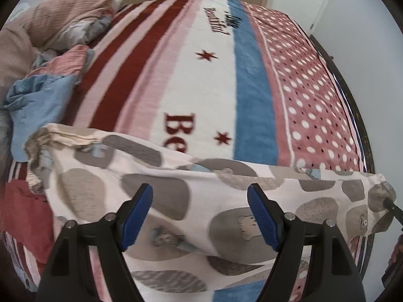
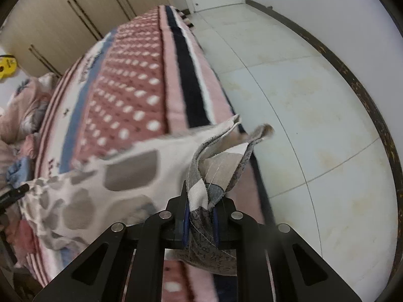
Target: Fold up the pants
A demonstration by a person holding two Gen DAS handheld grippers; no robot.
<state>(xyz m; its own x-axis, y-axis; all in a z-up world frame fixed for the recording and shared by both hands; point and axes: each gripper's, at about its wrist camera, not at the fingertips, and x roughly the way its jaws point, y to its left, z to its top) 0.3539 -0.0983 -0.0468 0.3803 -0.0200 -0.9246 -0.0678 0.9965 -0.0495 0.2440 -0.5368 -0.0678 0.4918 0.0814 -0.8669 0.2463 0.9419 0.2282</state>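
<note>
The pants [image 1: 176,196] are cream with grey blotches and small cartoon prints. They lie stretched across the near edge of the bed, waistband bunched at the left. My left gripper [image 1: 200,214] is open above the middle of the pants, its blue pads apart and holding nothing. My right gripper [image 2: 201,216] is shut on the leg-hem end of the pants [image 2: 214,166], bunched between its pads at the bed's right edge. Its black tip shows at the far right of the left wrist view [image 1: 393,207].
The bed is covered by a striped and dotted blanket [image 1: 206,80]. A heap of pink, blue and red clothes and bedding [image 1: 50,50] lies at the left. Tiled floor [image 2: 314,100] runs beside the bed's right edge, wardrobe doors [image 2: 83,7] behind.
</note>
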